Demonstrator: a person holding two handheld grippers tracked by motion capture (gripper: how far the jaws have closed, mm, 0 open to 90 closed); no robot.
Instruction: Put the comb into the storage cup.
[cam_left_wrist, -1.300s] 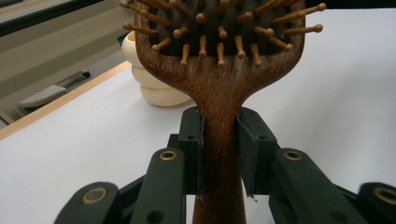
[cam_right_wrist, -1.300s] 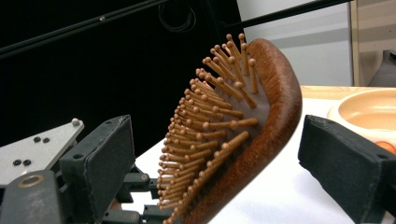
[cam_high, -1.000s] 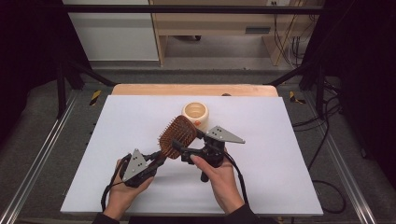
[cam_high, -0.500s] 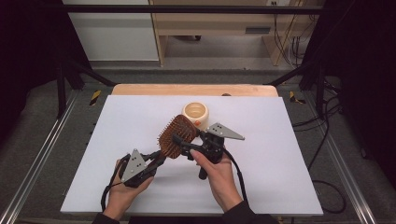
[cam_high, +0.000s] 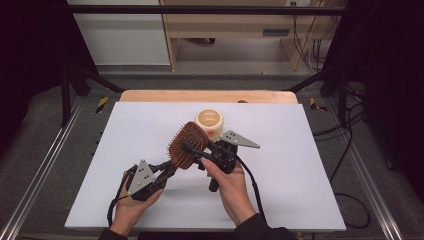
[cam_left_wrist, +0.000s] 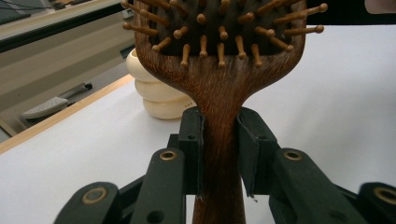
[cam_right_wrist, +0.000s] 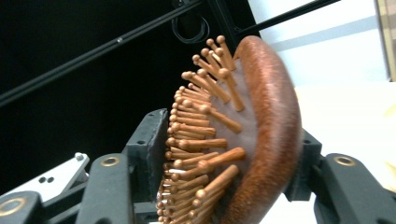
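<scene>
left hand-held gripper (cam_left_wrist: 219, 154) clamped on the wooden hairbrush (cam_high: 187, 145) handle, brush held above the tabletop (cam_high: 300, 165); right hand-held gripper (cam_right_wrist: 229, 158) has just been closing around its head, bristles against one pad. handover underway, grip not finished.

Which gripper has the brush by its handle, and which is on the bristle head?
The left gripper clamps the hairbrush by its narrow wooden handle. The right gripper straddles the head, one jaw on the bristle tips, the other behind its back.

Both forearms enter from the bottom; left gripper (cam_high: 167, 172) jaws clamped tight, right gripper (cam_high: 192, 150) jaws just closing, half-shut, both hands low, close together.
</scene>
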